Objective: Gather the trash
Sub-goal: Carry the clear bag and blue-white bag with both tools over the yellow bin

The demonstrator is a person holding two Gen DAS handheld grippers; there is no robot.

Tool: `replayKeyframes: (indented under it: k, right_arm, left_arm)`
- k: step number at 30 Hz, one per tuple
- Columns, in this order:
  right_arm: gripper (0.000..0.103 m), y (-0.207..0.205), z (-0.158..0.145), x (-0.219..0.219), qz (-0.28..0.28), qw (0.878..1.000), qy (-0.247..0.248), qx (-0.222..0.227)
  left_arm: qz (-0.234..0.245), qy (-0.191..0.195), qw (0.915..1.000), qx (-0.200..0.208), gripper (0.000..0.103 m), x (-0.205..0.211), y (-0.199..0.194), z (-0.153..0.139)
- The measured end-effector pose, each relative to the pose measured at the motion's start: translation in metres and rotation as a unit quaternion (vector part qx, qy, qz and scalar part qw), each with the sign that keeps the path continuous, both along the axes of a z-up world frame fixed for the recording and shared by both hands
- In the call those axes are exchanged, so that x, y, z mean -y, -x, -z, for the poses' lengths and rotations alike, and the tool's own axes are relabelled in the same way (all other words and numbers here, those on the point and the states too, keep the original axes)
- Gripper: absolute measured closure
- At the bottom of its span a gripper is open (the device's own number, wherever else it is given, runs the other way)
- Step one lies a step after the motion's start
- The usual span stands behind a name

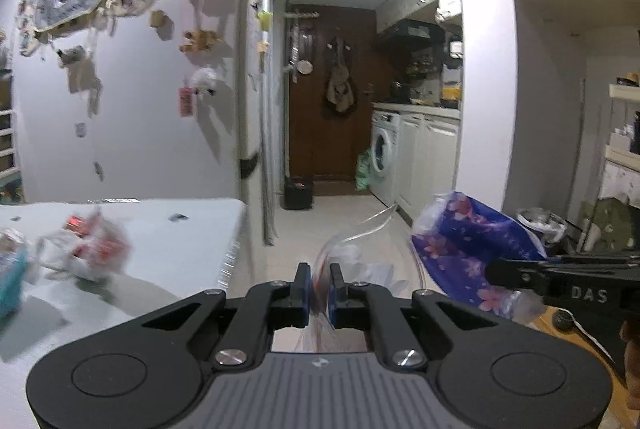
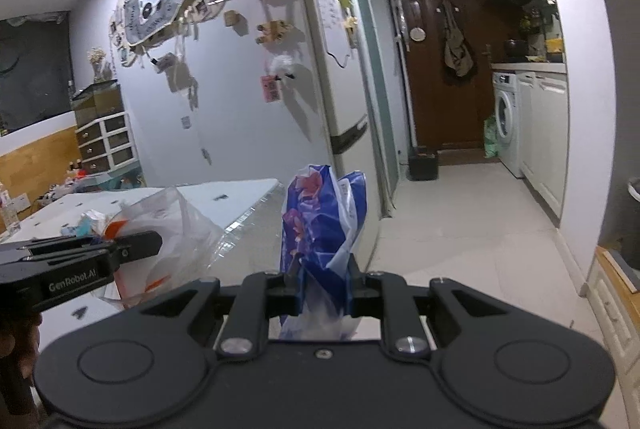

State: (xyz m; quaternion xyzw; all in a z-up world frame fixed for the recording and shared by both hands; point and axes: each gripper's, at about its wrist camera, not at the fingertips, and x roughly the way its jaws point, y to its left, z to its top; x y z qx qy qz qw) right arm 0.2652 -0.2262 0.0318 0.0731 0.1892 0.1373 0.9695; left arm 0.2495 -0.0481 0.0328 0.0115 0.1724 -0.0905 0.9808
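Note:
My left gripper (image 1: 319, 277) is shut on the rim of a clear plastic bag (image 1: 352, 265), held off the right edge of the white table (image 1: 192, 229). The same bag (image 2: 176, 229) shows beside my left gripper (image 2: 156, 243) in the right wrist view. My right gripper (image 2: 325, 269) is shut on a crumpled blue flowered wrapper (image 2: 320, 225), held upright. In the left wrist view the wrapper (image 1: 468, 245) hangs to the right of the bag, with my right gripper (image 1: 496, 273) behind it. More crumpled trash (image 1: 92, 249) lies on the table at left.
A teal item (image 1: 10, 281) sits at the table's left edge. A fridge (image 2: 336, 77) stands past the table. A hallway with a black bin (image 1: 298, 193), a brown door (image 1: 328, 93) and a washing machine (image 1: 384, 153) lies ahead. A lined bin (image 1: 540, 225) stands at right.

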Motion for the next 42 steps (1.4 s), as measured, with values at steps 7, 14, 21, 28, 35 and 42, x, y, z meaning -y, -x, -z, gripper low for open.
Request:
replayKeyframes:
  k: [7, 14, 21, 28, 35, 42]
  right_arm:
    - [0.084, 0.0, 0.026, 0.033, 0.022, 0.999, 0.014, -0.034]
    - [0.084, -0.01, 0.064, 0.066, 0.036, 0.995, 0.02, -0.093]
    - [0.084, -0.038, 0.104, 0.093, 0.05, 0.985, 0.015, -0.164]
    - [0.084, -0.079, 0.153, 0.098, 0.05, 0.968, 0.034, -0.244]
    - [0.084, -0.114, 0.205, 0.087, 0.036, 0.95, 0.058, -0.304]
    - [0.084, -0.147, 0.26, 0.068, 0.015, 0.933, 0.103, -0.344]
  left_arm:
    - [0.018, 0.0, 0.9987, -0.047, 0.094, 0.036, -0.017, 0.036]
    - [0.027, 0.012, 0.9952, -0.093, 0.094, 0.061, -0.042, 0.072]
    - [0.039, 0.033, 0.9881, -0.145, 0.094, 0.083, -0.081, 0.117]
    - [0.034, 0.06, 0.9745, -0.214, 0.094, 0.089, -0.12, 0.181]
    - [0.006, 0.077, 0.9556, -0.284, 0.094, 0.071, -0.151, 0.251]
    - [-0.026, 0.106, 0.9305, -0.35, 0.094, 0.043, -0.167, 0.316]
